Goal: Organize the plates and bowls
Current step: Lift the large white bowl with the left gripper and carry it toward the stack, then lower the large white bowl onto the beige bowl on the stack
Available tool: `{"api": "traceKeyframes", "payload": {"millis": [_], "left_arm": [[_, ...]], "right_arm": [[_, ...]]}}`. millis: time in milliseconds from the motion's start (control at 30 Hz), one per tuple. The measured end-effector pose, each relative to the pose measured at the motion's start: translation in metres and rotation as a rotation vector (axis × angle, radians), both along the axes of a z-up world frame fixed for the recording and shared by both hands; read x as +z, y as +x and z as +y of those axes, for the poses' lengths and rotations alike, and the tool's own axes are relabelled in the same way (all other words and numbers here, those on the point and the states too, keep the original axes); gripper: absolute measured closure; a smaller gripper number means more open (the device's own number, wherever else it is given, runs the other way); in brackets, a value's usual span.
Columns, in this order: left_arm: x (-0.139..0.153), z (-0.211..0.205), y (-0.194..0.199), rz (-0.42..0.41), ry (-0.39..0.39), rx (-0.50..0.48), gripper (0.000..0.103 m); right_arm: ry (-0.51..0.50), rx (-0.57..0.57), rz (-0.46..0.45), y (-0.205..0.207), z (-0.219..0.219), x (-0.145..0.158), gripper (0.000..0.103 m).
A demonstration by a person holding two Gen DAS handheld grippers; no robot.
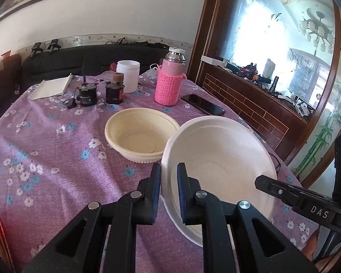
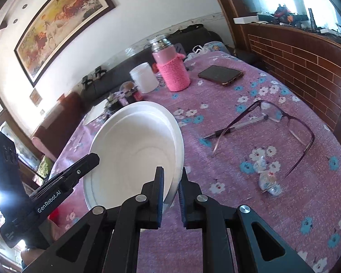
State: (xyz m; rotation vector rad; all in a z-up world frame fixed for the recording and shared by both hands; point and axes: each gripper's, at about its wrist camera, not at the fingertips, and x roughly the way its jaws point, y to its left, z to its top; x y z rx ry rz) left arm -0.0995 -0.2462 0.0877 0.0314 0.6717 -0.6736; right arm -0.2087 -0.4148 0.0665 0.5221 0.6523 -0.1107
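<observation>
A bowl (image 1: 218, 159) hangs tilted above the table (image 1: 45, 136), its rim pinched on one side by the left gripper (image 1: 169, 177) and on the opposite side by the right gripper (image 2: 171, 182). A second bowl (image 1: 142, 135) sits on the table just beyond it. Behind that stand a flask (image 1: 169, 77), a jar (image 1: 127, 75) and two small motors (image 1: 87, 94). A phone (image 2: 220, 75) lies near the table's far edge, glasses (image 2: 282, 122) and a pen (image 2: 236, 127) nearer its right edge.
</observation>
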Motion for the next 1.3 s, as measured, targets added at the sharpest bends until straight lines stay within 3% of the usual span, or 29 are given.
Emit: {"api": "traceKeyframes", "payload": {"millis": [500,1300], "left_arm": [[-0.016,0.076,-0.031,-0.032,0.096,0.13,0.089],[-0.017,0.094,-0.03,-0.027,0.094,0.166,0.089]], "right_arm": [[0.056,0.202,0.018,0.01,0.065,-0.017,0.09],[0.061,0.251,0.058,0.018,0.089,-0.018,0.088]]}}
